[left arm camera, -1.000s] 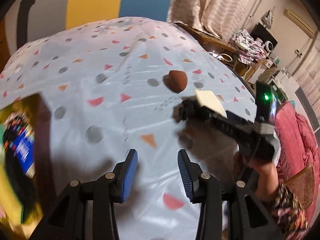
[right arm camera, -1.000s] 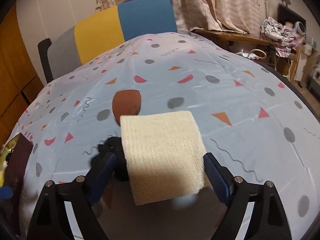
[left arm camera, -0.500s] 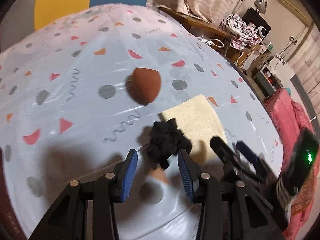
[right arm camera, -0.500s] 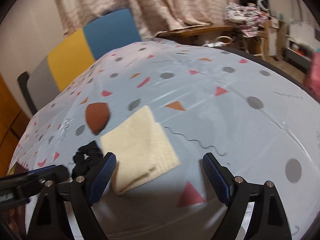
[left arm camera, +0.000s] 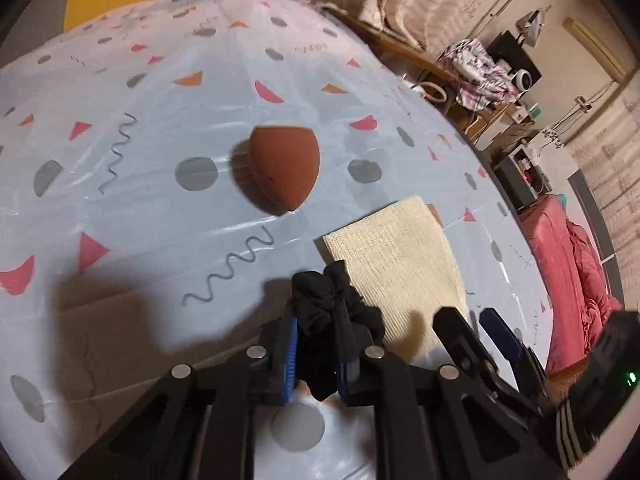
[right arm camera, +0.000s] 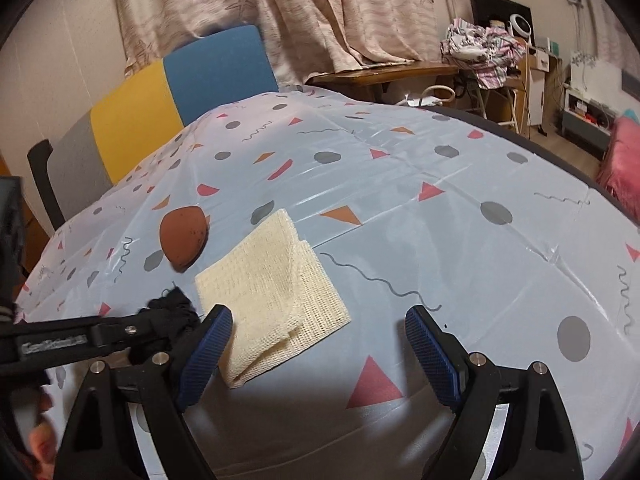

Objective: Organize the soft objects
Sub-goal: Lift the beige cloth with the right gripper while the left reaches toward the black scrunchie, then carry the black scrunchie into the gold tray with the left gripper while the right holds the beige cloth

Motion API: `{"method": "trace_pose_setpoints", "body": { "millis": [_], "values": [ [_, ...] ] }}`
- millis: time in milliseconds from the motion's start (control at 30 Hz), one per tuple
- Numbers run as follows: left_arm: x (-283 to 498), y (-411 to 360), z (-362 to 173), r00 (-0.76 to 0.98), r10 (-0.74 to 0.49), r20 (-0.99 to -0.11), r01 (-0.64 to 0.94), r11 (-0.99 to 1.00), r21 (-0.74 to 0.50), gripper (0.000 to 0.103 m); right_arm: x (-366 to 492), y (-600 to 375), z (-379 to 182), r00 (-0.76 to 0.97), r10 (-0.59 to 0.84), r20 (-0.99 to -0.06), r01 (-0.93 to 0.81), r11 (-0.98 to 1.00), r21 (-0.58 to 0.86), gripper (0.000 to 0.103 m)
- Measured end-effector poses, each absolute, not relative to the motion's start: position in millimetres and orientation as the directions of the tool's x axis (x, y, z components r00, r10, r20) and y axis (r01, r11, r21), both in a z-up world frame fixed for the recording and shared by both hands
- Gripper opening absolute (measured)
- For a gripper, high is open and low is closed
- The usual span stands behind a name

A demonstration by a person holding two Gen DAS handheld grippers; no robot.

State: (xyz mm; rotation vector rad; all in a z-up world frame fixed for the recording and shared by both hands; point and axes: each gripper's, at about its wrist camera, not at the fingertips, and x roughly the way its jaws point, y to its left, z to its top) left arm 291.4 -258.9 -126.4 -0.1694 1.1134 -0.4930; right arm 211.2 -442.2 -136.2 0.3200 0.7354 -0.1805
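Observation:
My left gripper is shut on a black scrunchie, which lies low on the tablecloth beside a folded cream cloth. A brown egg-shaped sponge lies farther ahead. In the right wrist view my right gripper is open and empty, its fingers straddling the near end of the cream cloth. The scrunchie and the left gripper show at its left, the sponge behind them.
The table is covered by a pale blue patterned cloth. A yellow, blue and grey chair stands at the far side. A wooden desk with clothes and a pink bed lie to the right.
My right gripper let go of the cream cloth, which now lies on the table, and drew back open. My left gripper moved in and shut on the black scrunchie.

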Motion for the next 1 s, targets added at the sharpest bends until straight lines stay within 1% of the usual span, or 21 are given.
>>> {"method": "trace_pose_setpoints", "body": {
  "millis": [233,333,400,600,733,900,1000],
  "values": [
    [265,-217,-105,0.387,-0.489,-0.782,0.236,0.872,-0.429,0.014,216,-434,-138,0.711,-0.050,-0.701,0.246,0.952,0.182,0.089],
    [248,-195,-92,0.418,-0.479,-0.772,0.222,0.878,-0.424,0.014,218,-434,-140,0.699,-0.046,-0.714,0.246,0.952,0.180,0.093],
    [237,-181,-84,0.437,-0.471,-0.766,0.218,0.882,-0.418,0.014,219,-435,-142,0.688,-0.037,-0.725,0.247,0.951,0.186,0.093],
    [194,-116,-51,0.502,-0.432,-0.749,0.188,0.900,-0.393,0.014,220,-434,-144,0.671,-0.047,-0.740,0.255,0.952,0.171,0.095],
    [166,-66,-36,0.554,-0.383,-0.739,0.143,0.918,-0.369,0.014,223,-431,-144,0.660,-0.064,-0.749,0.254,0.957,0.142,0.097],
    [141,-12,-35,0.584,-0.328,-0.743,0.051,0.928,-0.369,0.014,224,-426,-143,0.651,-0.081,-0.754,0.247,0.963,0.110,0.098],
    [128,15,-43,0.574,-0.294,-0.764,-0.001,0.933,-0.360,0.014,227,-422,-141,0.643,-0.091,-0.760,0.235,0.969,0.083,0.098]
  ]
}}
